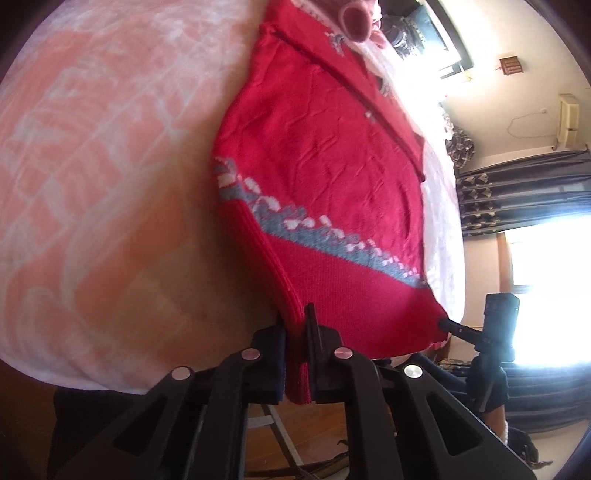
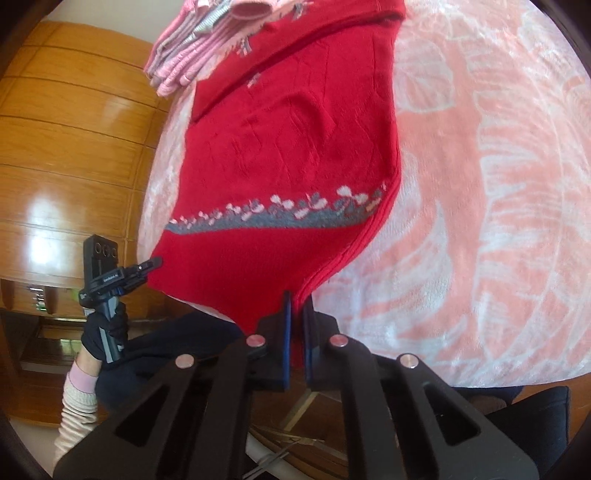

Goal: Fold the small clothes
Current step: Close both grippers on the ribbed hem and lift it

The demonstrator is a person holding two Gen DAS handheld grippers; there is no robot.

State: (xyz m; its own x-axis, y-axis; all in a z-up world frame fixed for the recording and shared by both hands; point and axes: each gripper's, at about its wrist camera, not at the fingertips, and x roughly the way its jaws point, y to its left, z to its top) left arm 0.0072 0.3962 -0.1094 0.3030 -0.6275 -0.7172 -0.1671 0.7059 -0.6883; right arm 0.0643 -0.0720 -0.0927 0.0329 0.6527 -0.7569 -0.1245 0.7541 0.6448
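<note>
A red knitted sweater (image 1: 332,166) (image 2: 288,155) with a grey and white patterned band lies spread on a pink and white blanket (image 1: 92,184) (image 2: 480,221). Its hem hangs toward me over the blanket's near edge. My left gripper (image 1: 295,317) is shut on the ribbed hem at one bottom corner. In the right wrist view it shows as the left gripper (image 2: 153,264), held by a gloved hand (image 2: 103,332). My right gripper (image 2: 297,302) is shut on the hem at the other corner, and the left wrist view shows this right gripper (image 1: 448,325) at the sweater's far corner.
A pile of folded pink clothes (image 1: 356,18) (image 2: 192,55) rests beyond the sweater's collar end. A wooden wardrobe (image 2: 74,147) stands to the left. Dark curtains (image 1: 517,192) and a bright window (image 1: 546,277) are on the right. Wooden floor (image 1: 314,424) lies below the blanket's edge.
</note>
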